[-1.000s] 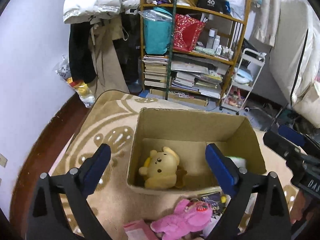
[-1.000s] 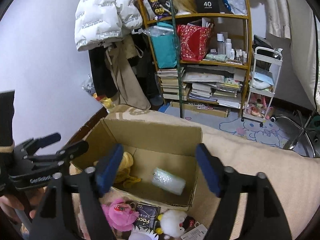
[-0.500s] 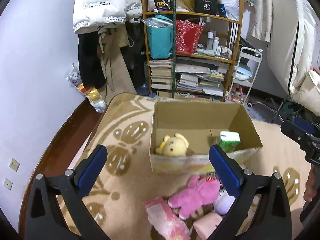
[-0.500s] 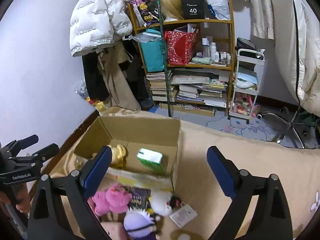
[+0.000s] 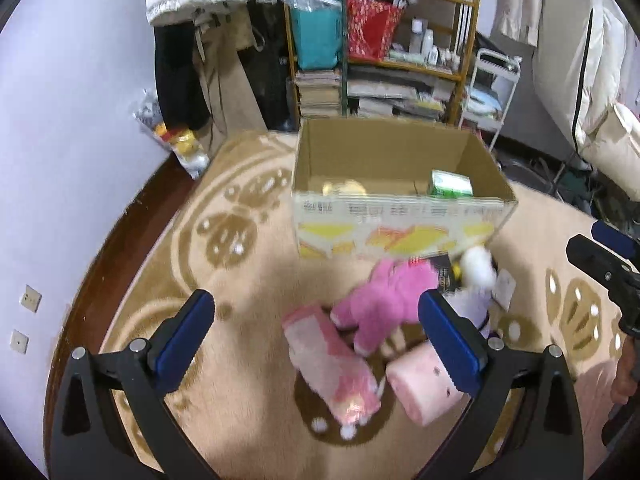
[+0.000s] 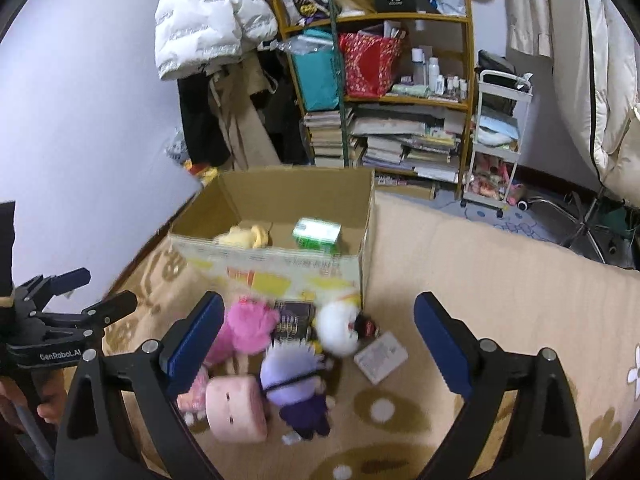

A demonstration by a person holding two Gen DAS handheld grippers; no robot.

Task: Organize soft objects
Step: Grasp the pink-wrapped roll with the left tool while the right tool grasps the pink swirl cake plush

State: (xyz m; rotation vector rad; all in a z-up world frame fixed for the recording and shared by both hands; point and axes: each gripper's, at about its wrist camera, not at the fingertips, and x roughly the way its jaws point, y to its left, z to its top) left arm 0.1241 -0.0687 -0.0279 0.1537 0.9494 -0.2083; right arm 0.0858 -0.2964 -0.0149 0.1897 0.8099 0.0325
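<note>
A tan cardboard box (image 5: pixel 400 224) with yellow printed shapes on its front stands on a beige rug (image 5: pixel 248 240) patterned with brown swirls and white dots. Beside it lie a bright pink plush (image 5: pixel 384 296), a pale pink cylinder plush (image 6: pixel 236 408), a lavender-haired doll (image 6: pixel 292 376) in dark purple, and a white plush (image 6: pixel 336 328). Inside are a yellow plush (image 6: pixel 244 236) and a green-and-white pack (image 6: pixel 316 234).

Each hand-held gripper is a matte black frame of two triangular, cut-out arms, with silver screw heads at the joints. The left hand-held gripper (image 5: pixel 316 332) carries long blue pads (image 5: pixel 184 334), as does the right hand-held gripper (image 6: pixel 316 338). White "GenRobot.AI" lettering marks the left one's body. A black sleeve (image 6: pixel 7 240) shows above that lettering.
</note>
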